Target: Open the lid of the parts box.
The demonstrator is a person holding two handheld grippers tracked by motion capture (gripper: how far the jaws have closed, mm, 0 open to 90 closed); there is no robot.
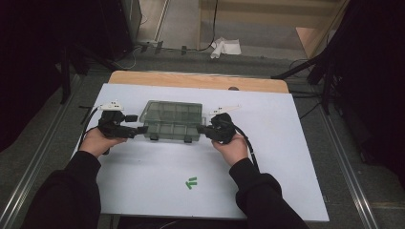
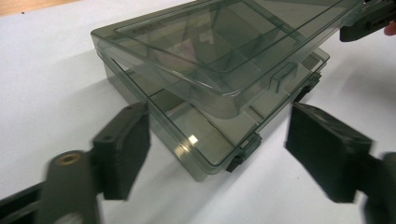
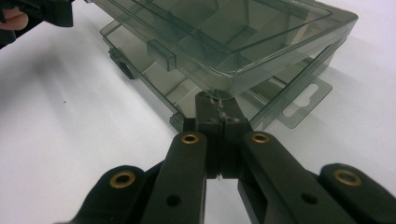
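A smoky clear compartment box [image 1: 172, 119] lies on the white table [image 1: 267, 157], between my two grippers. Its lid [image 2: 219, 46] is lifted a little off the base [image 2: 187, 126]. My left gripper [image 1: 141, 130] is open; in the left gripper view its jaws [image 2: 224, 144] stand wide on either side of the box's near corner, with neither pad touching it. My right gripper [image 1: 200, 130] is shut, and in the right gripper view its closed tips [image 3: 217, 107] sit under the front corner of the raised lid [image 3: 243, 42]. Nothing is clamped between those jaws.
Two green tape marks [image 1: 191, 182] lie on the table near the person. A wooden strip [image 1: 200, 81] runs along the far edge. Dark stand legs [image 1: 305, 67] and crumpled white paper [image 1: 227, 46] are on the floor beyond.
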